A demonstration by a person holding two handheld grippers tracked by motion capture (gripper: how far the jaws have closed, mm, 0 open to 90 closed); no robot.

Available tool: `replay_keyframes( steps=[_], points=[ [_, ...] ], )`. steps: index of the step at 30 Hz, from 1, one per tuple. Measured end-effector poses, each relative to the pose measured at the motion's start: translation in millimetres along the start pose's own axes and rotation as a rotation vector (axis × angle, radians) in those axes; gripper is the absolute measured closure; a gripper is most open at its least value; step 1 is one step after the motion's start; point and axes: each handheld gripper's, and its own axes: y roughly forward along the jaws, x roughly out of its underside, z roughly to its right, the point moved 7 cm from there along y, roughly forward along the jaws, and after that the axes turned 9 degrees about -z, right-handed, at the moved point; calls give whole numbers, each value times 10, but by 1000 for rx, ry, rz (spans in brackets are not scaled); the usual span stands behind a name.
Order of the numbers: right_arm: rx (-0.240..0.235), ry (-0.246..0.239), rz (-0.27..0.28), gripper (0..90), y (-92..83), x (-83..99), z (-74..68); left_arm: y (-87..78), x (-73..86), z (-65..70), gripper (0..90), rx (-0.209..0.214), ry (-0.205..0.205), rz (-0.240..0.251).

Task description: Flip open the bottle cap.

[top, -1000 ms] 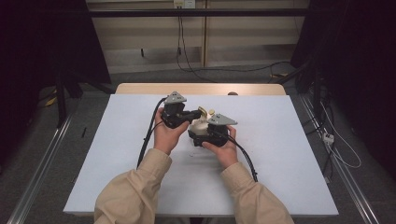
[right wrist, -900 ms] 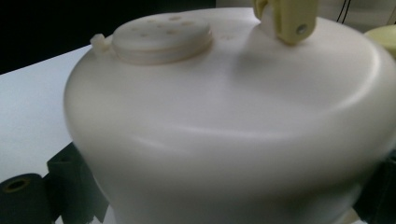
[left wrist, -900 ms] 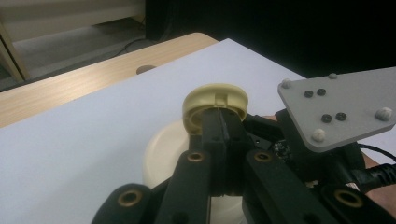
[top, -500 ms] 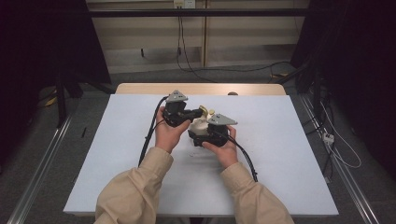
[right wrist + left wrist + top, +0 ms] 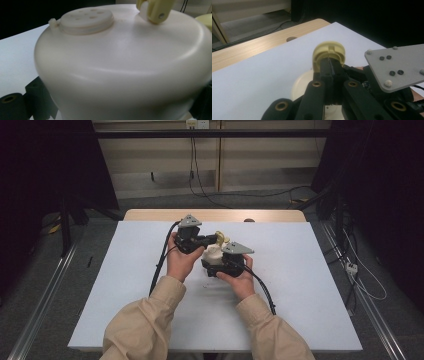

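Overhead, high view: both forearms in tan sleeves come in from the bottom edge and meet over the middle of the white worktop (image 5: 300, 285). The left hand (image 5: 181, 262) holds the left gripper (image 5: 212, 240) with its jaws pointing to the right, toward the other hand. The right hand (image 5: 239, 279) cradles the right gripper (image 5: 216, 262) just below and right of it, grey plate uppermost. Between the two sits a cream plastic container (image 5: 215, 252), touching both grippers; its outline is small here and mostly covered.

Left gripper view: the jaws stand nearly closed, pinched on the rim of a round pale-yellow cap (image 5: 329, 52), which faces the camera edge-on and slightly tilted. The cream container (image 5: 300, 85) shows below and behind the jaws as a rounded curve. The right gripper's grey plate (image 5: 398, 66) lies at right.

Right gripper view: the container (image 5: 120, 70) sits very close, a smooth, rounded, off-white body. A flat round lid with small holes (image 5: 86, 20) sits on top at left, facing up. A pale-yellow hinge piece (image 5: 155, 10) rises at upper right. Black jaw parts flank the body at lower left and far right, so the right gripper is clamped around it.
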Motion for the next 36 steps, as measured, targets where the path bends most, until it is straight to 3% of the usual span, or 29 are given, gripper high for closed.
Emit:
replay_keyframes(
  steps=[12,21,25,27,29,31,36],
  points=[
    [1,4,-4,57,-3,0,1,-57,22,-33,900,5,-5,2],
    [1,21,-10,50,-8,0,2,-128,118,-76,796,7,-15,14],
    [-6,32,-19,44,-26,4,6,-187,174,-88,672,-1,-26,9],
    [-11,43,-30,40,-47,11,11,-215,212,-96,536,5,-36,8],
    [-12,42,-46,27,-53,23,9,-238,257,-103,486,1,-28,8],
    [-23,47,-60,33,-64,50,15,-257,314,-124,368,-10,-26,6],
    [-14,27,-60,49,-156,82,7,-325,458,-171,261,-10,-44,10]
  ],
)
